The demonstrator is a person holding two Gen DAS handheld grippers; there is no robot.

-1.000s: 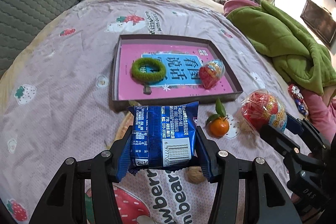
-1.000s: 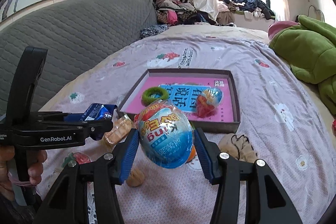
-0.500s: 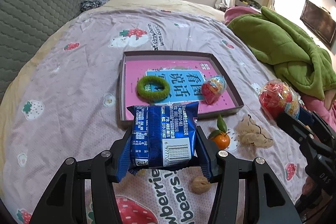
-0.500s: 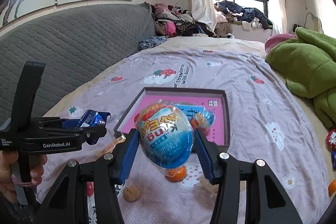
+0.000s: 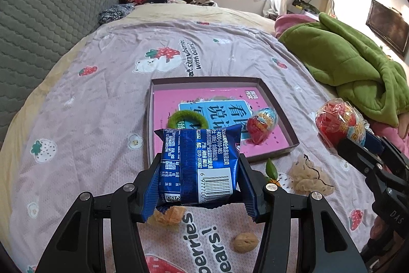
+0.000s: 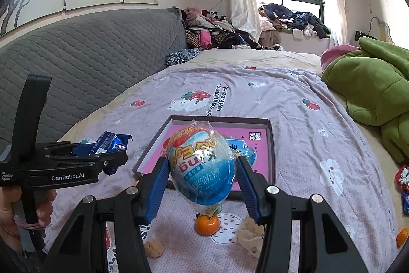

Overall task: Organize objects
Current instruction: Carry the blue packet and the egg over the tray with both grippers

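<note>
While the left tongs (image 5: 200, 177) clench a blue snack packet (image 5: 199, 165), the right tongs (image 6: 202, 179) grip a wrapped egg (image 6: 200, 166).

A fuzzy green hair ring (image 5: 186, 119) lies left of a foil-wrapped toy egg (image 5: 262, 125) inside the shallow pink-bottomed cardboard box (image 5: 281, 117).

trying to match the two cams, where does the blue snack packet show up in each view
Left wrist: blue snack packet sits low centre, clamped in the left claw.
Right wrist: the same packet is at mid-left, seen edge-on in that claw.
Shared landmark: the shallow box with the pink lining.
</note>
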